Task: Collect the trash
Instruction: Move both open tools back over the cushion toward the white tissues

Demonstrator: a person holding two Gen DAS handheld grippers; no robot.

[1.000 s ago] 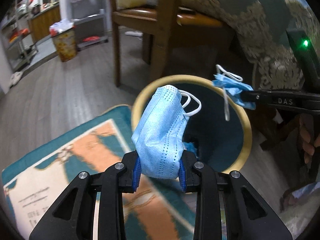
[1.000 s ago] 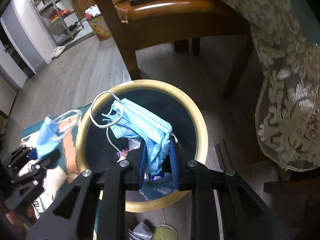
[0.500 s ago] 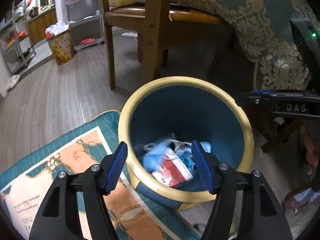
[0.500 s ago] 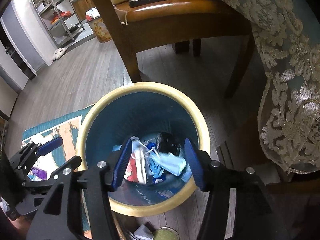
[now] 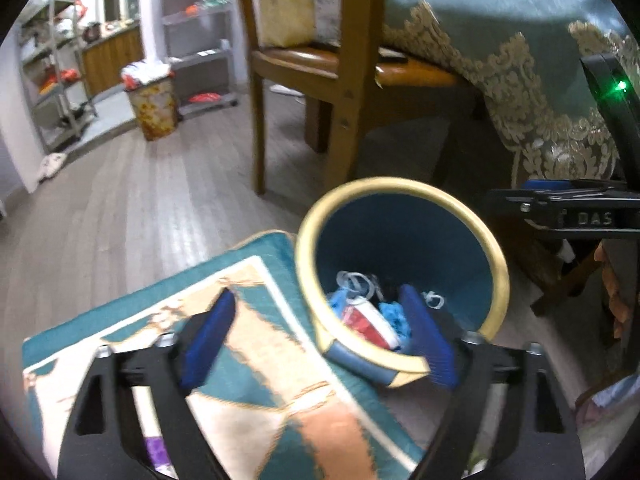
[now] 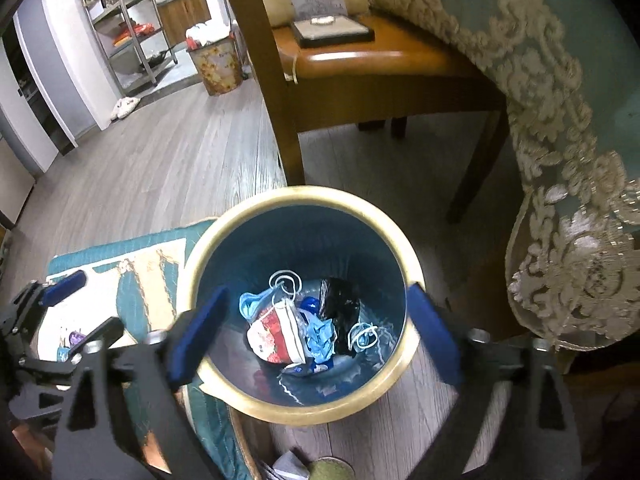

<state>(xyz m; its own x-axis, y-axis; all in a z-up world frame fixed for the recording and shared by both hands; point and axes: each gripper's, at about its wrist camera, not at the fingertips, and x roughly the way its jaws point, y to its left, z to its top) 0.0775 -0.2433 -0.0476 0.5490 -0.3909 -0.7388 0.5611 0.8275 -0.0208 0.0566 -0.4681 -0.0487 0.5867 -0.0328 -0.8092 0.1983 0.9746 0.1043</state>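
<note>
A blue waste bin with a cream rim (image 6: 192, 276) (image 5: 496, 260) stands on the wood floor. Inside lie two blue face masks (image 6: 256, 300) (image 6: 320, 336), a red and white wrapper (image 6: 272, 336) and black plastic (image 6: 340, 300); the masks also show in the left wrist view (image 5: 394, 316). My right gripper (image 6: 316, 332) is open and empty above the bin's mouth. My left gripper (image 5: 320, 332) is open and empty over the bin's near rim and the rug; it shows at the left in the right wrist view (image 6: 60, 312).
A patterned teal and orange rug (image 5: 240, 360) lies left of the bin. A wooden chair (image 6: 360, 60) and a lace-edged tablecloth (image 6: 568, 160) stand behind and right. A floral bin (image 5: 154, 108) and metal shelves (image 6: 120, 28) are far back.
Both grippers opened and dropped their blue masks into the bin, where they now lie. The jaws have spread wider since, and the left gripper has shifted left over the rug.
</note>
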